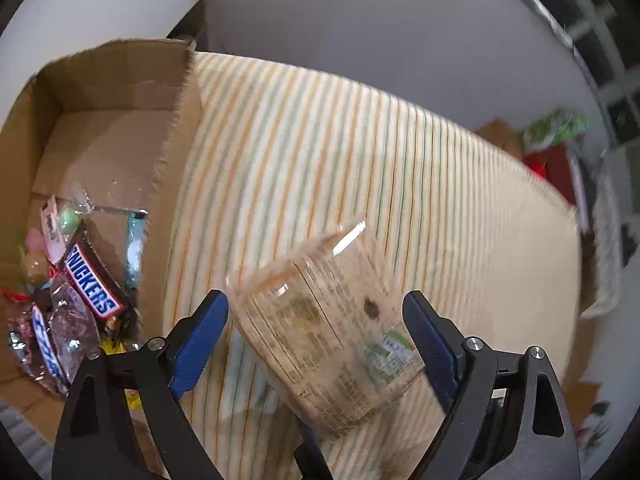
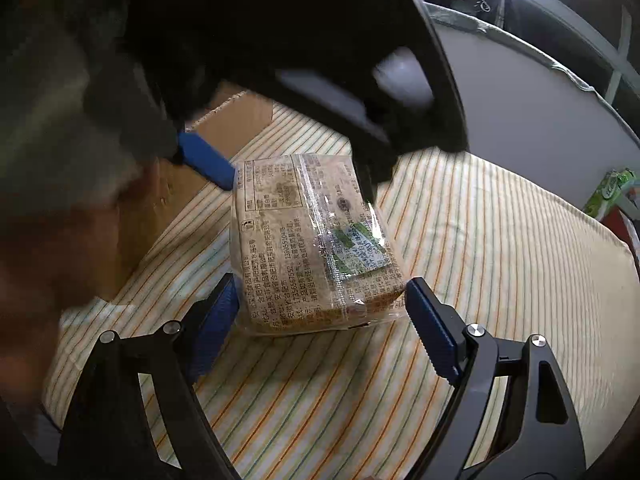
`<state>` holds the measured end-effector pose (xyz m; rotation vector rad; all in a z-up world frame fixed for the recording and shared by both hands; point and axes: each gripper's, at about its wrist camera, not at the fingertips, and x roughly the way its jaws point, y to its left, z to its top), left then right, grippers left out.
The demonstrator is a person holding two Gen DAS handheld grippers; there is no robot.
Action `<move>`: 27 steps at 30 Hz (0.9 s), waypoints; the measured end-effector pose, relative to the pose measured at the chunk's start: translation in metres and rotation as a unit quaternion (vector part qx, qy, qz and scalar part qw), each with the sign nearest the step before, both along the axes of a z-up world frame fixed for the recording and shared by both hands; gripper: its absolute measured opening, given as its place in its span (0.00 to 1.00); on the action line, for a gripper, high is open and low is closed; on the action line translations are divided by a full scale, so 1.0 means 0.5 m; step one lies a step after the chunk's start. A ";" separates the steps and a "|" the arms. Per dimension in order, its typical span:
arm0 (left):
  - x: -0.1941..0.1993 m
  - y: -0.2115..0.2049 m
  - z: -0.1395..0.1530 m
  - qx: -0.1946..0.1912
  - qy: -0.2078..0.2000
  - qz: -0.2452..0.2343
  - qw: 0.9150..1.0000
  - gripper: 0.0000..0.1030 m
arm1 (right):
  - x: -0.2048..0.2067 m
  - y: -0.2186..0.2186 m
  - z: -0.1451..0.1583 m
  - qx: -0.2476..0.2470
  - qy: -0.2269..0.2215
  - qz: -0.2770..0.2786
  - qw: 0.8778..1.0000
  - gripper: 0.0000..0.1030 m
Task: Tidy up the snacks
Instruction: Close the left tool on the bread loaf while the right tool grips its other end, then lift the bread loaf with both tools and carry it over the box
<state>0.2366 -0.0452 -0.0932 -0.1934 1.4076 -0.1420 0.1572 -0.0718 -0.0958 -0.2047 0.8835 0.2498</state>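
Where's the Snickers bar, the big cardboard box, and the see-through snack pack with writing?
Snickers bar point(image 1: 93, 289): left wrist view, on its blue lettering.
cardboard box point(image 1: 120, 76): left wrist view, on the bare back wall.
snack pack point(image 2: 288, 240): right wrist view, on its printed top face.

snack pack point(image 2: 312, 240): glossy clear plastic film (printed paper-like tan beneath) | box point(image 1: 116, 140): matt brown cardboard, torn rough edge | surface point(image 1: 360, 160) cover: striped woven cloth, matt

The left gripper point(image 2: 296, 176) is blocking the cardboard box point(image 2: 240, 116) in the right wrist view; motion is blurring the bread packet's point(image 1: 332, 328) print
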 end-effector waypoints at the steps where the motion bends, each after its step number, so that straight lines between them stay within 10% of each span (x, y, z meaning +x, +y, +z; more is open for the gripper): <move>1: -0.006 -0.008 -0.005 0.005 0.004 -0.005 1.000 0.87 | 0.010 -0.005 0.004 0.004 0.000 -0.002 1.000 0.83; 15: -0.034 0.001 0.002 -0.015 -0.004 0.016 1.000 0.62 | -0.088 -0.036 0.016 0.004 -0.029 -0.015 0.999 0.83; 27: 0.047 -0.024 -0.066 -0.026 0.116 0.012 0.993 0.96 | -0.085 -0.018 0.020 0.002 -0.029 0.001 1.000 0.83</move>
